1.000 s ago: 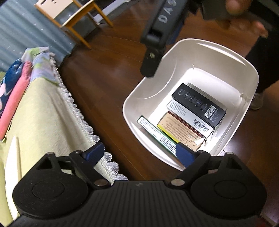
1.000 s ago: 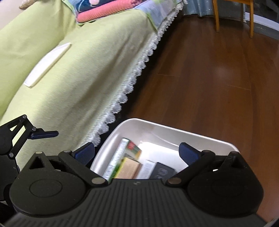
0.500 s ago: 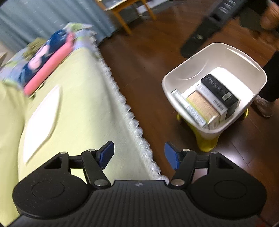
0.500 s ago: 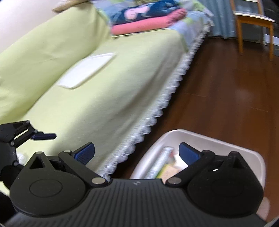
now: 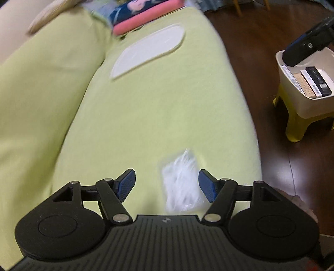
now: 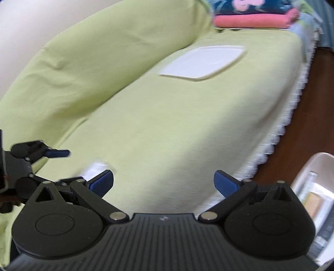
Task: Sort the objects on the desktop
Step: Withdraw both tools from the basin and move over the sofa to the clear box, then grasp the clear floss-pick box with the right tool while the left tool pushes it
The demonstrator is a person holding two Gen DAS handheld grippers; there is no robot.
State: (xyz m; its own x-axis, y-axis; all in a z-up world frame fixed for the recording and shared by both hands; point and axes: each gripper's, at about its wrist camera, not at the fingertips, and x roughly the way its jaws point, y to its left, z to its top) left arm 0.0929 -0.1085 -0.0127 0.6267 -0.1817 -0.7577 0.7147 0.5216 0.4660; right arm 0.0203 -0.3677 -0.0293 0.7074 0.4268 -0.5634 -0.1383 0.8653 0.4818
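The clear plastic bag lay just ahead of the left gripper, toward its right finger. Both the left and the right gripper were wide open, holding nothing.

White crinkled plastic packet: motion-blurred, contents unreadable; in the right wrist view only a corner shows at 8 o'clock, behind a gripper finger.
White plastic bin: cut by the frame edge at 4 o'clock.
Boxes in the bin: print too small to read.
Folded pink and blue cloth: smeared at 12 o'clock.
Right gripper body: mostly outside the frame at 2 o'clock.
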